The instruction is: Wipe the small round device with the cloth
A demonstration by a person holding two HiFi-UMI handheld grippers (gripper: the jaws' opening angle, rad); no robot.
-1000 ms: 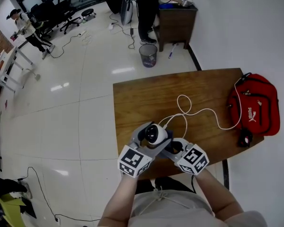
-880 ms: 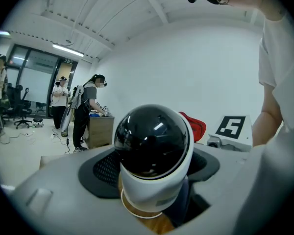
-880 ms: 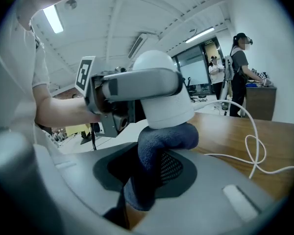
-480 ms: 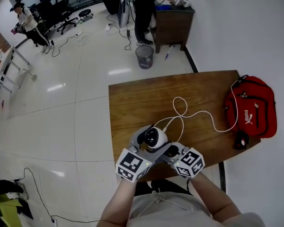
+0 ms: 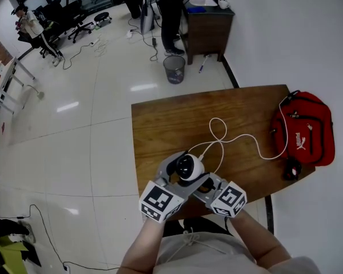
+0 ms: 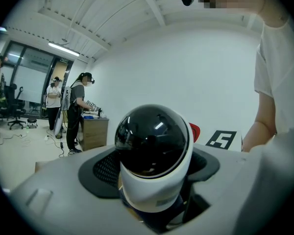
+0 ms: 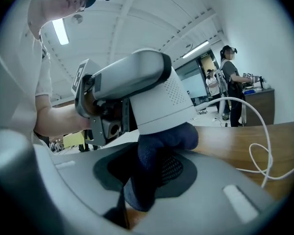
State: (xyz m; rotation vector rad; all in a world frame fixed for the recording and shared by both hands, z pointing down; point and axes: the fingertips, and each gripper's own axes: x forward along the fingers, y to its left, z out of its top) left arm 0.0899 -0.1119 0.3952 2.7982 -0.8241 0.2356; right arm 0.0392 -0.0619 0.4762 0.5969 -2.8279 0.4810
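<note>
Head view shows the small round white device with a black dome (image 5: pixel 188 166) above the near edge of the brown wooden surface (image 5: pixel 160 124), clamped between the fingers of the left gripper (image 6: pixel 154 190); fingers of the right gripper (image 7: pixel 154 190) pinch a dark blue cloth (image 7: pixel 161 143) (bunched up) against its base.
</note>
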